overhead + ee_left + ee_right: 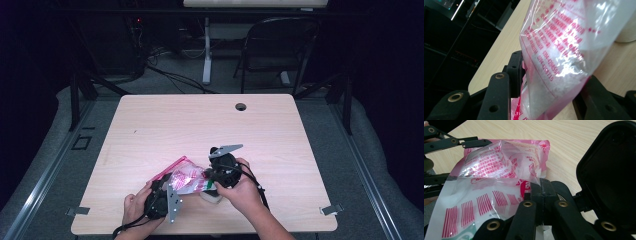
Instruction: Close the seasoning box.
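The plastic bag point(186, 179), clear with red print and a pink strip along one edge, hangs between the two grippers near the front edge of the table point(200, 125). White grains sit inside it, gathered toward the lower part as seen in the left gripper view point(554, 82).

The right gripper point(540, 188) has its jaws pressed flat together on a pinch of the film at one edge of the bag, so that side is firmly held. The left gripper point(549, 85) has its jaws standing apart with the bag's pink-edged end lying between them; one finger point(515, 67) is just beside the film, the other is well off it, so this side looks loose rather than clamped.

A white object point(212, 196) rests on the table just below the bag, under the right gripper; what it is cannot be told.

As a judgement, the bag is lifted and stretched between both hands, but whether the mouth is sealed or open cannot be told. What seems left is for the left gripper to retake the pink edge.
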The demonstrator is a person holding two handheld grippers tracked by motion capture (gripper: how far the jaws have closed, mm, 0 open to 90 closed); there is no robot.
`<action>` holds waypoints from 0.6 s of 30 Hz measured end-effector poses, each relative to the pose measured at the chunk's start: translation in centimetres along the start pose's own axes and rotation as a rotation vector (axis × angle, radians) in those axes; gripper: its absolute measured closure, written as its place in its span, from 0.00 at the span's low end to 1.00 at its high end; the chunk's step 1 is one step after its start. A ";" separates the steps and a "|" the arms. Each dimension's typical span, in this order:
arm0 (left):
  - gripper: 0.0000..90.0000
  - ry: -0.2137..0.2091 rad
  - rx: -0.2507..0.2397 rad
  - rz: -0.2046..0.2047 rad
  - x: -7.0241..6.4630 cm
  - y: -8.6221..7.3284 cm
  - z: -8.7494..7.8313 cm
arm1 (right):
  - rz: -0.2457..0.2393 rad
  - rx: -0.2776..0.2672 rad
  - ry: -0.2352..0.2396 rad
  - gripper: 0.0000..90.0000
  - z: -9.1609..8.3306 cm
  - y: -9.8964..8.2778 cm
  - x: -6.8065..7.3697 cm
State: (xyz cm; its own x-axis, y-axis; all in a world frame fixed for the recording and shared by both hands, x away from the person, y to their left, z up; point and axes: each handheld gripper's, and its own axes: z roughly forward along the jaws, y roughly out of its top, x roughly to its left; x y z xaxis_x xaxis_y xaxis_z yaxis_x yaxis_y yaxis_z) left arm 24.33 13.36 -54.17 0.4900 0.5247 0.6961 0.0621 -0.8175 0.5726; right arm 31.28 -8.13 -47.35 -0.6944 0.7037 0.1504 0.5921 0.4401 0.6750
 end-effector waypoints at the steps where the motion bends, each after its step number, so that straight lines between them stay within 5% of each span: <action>1: 0.70 0.000 -0.001 -0.005 -0.1 0.1 0.0 | 0.000 0.001 -0.001 1.00 0.0 0.0 0.0; 11: 0.84 -0.013 0.024 -0.008 0.0 -0.3 0.4 | 0.003 0.006 0.011 1.00 0.3 -0.1 0.2; 18: 0.90 -0.056 0.048 -0.074 0.4 -1.0 0.8 | 0.001 0.001 0.024 0.97 0.4 -0.1 0.4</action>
State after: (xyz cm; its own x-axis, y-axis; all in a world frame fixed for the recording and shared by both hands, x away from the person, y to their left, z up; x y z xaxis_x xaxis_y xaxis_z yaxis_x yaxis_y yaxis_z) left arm 25.15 14.18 -54.83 0.5306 0.5713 0.6262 0.1406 -0.7878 0.5996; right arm 31.11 -7.73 -47.65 -0.7035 0.6904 0.1687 0.5935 0.4402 0.6738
